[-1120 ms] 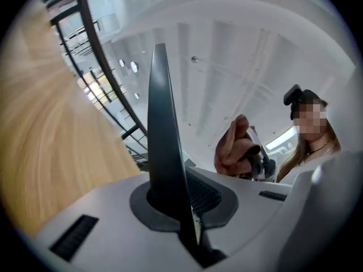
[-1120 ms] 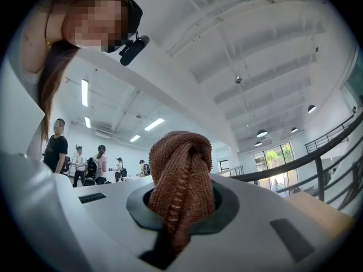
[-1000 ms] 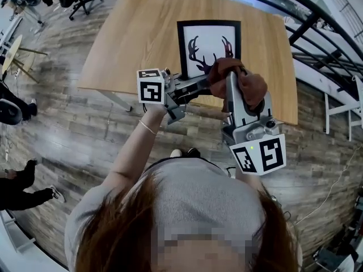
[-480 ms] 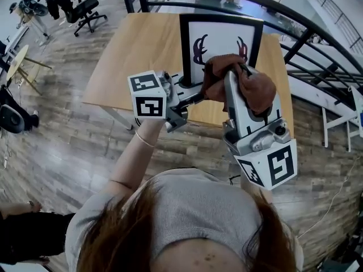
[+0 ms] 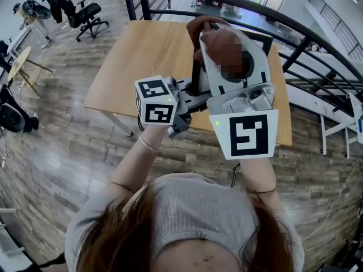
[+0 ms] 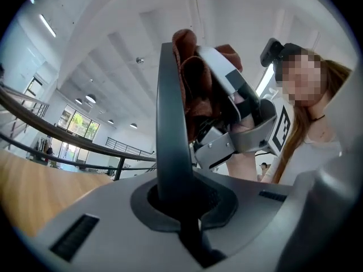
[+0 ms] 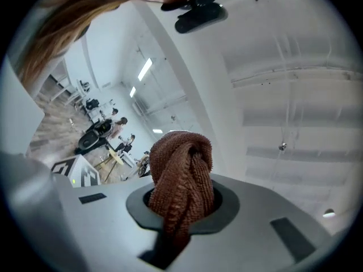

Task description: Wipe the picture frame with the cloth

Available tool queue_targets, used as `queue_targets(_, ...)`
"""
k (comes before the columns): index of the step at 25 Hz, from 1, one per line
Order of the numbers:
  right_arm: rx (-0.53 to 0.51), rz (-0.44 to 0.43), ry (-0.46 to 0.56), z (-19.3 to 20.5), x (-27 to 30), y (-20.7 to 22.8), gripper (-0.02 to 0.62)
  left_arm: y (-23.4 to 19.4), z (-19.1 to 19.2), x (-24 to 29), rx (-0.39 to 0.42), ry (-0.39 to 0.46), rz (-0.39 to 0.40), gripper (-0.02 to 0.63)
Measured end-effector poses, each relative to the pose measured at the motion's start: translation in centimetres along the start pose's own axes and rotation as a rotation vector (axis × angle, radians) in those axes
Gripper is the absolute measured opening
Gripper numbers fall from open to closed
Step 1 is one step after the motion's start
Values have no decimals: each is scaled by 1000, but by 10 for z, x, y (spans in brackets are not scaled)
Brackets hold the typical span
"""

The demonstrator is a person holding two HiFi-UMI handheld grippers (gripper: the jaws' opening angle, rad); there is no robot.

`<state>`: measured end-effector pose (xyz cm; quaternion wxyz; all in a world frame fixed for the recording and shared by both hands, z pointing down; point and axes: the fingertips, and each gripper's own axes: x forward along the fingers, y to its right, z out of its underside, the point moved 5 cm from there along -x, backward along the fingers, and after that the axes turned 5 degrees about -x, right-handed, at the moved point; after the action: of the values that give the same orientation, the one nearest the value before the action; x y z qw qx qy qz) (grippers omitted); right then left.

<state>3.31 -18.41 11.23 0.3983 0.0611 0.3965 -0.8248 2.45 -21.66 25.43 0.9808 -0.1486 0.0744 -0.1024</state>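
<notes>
My left gripper (image 5: 194,89) is shut on the lower edge of the black picture frame (image 5: 196,72) and holds it up above the wooden table (image 5: 142,55). In the left gripper view the picture frame (image 6: 170,123) stands edge-on as a dark bar rising out of the shut left gripper (image 6: 181,205). My right gripper (image 5: 212,38) is raised close under the head camera and hides most of the frame. It is shut on the bunched brown cloth (image 7: 181,180), and the cloth (image 6: 190,78) lies against the frame's upper part.
A black railing (image 5: 317,44) runs behind and to the right of the table. An office chair (image 5: 85,13) and a small round table (image 5: 14,61) stand at the far left on the wood floor. The person's forearms fill the lower middle.
Both grippers have risen. The frame has come up off the table towards the camera. The right gripper rolled and climbed with the cloth and now covers most of the frame.
</notes>
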Motion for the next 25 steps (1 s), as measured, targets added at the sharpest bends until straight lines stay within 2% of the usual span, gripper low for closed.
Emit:
queue_targets(3, -107, -72, -139, 22, -5, -20, 46, 0, 7, -8, 0, -9, -12, 24)
queue_targets(4, -80, -83, -144, 24, -6, -25, 46, -1, 7, -11, -9, -4, -13, 25)
queue_targets(7, 100, -99, -108, 24, -5, -37, 46, -3, 5, -21, -32, 17, -21, 25)
queue_targets(8, 124, -113, -108, 25, -6, -43, 46, -3, 6, -24, -28, 16, -28, 24)
queue_targets(9, 124, -131, -118, 26, -8, -49, 46, -3, 7, -28, -22, 13, -33, 25)
queue_targets(13, 18, -230, -221, 33, -17, -73, 46, 1, 10, -38, -14, 15, -34, 25)
queue_targets(20, 70, -217, -233, 31, -24, -97, 46, 5, 18, -51, -6, 8, -32, 23)
queue_targets(25, 113, -155, -254, 31, -21, -103, 46, -2, 21, -57, -35, 18, 14, 23)
